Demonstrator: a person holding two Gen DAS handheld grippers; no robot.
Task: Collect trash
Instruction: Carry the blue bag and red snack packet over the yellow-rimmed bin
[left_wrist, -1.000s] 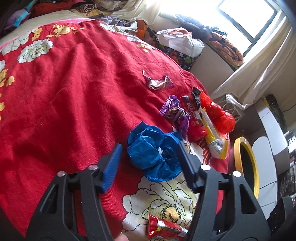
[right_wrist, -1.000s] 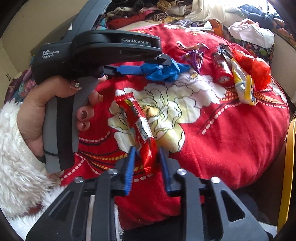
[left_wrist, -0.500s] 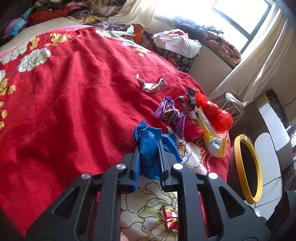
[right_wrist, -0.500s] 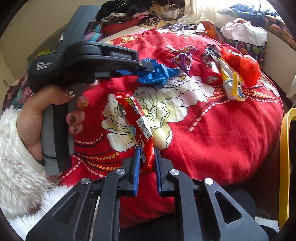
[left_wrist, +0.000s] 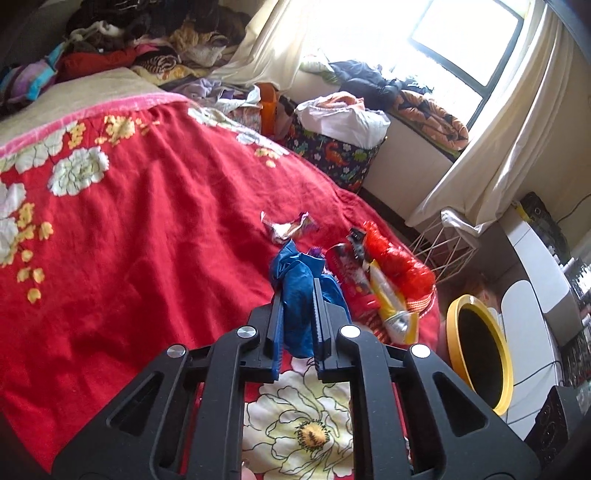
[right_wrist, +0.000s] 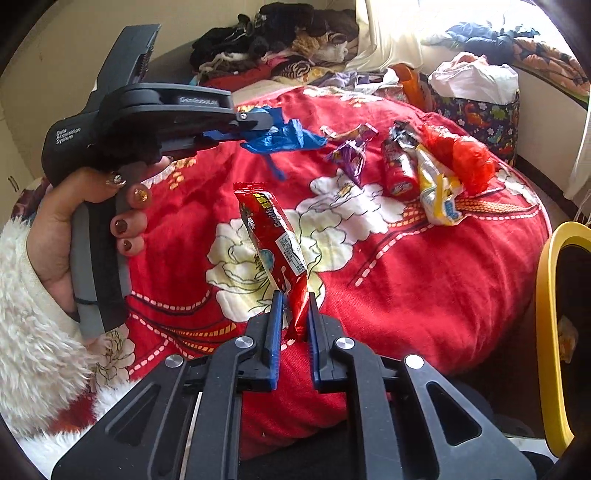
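Yellow-rimmed bin (right_wrist: 546, 295) stands just right of the right claw (right_wrist: 294, 314), clamped on a red wrapper (right_wrist: 271, 236); left claw (left_wrist: 298, 310) pinches a blue bag (left_wrist: 295, 291)

A red blanket (left_wrist: 155, 236) with white and yellow flowers covered the bed. Heaped clothes (left_wrist: 155, 40) lay at its far end. To the far right a dinosaur-print bag (left_wrist: 340, 155) stuffed with white fabric stood below the bright window (left_wrist: 476, 40) and pale curtain (left_wrist: 517, 140).
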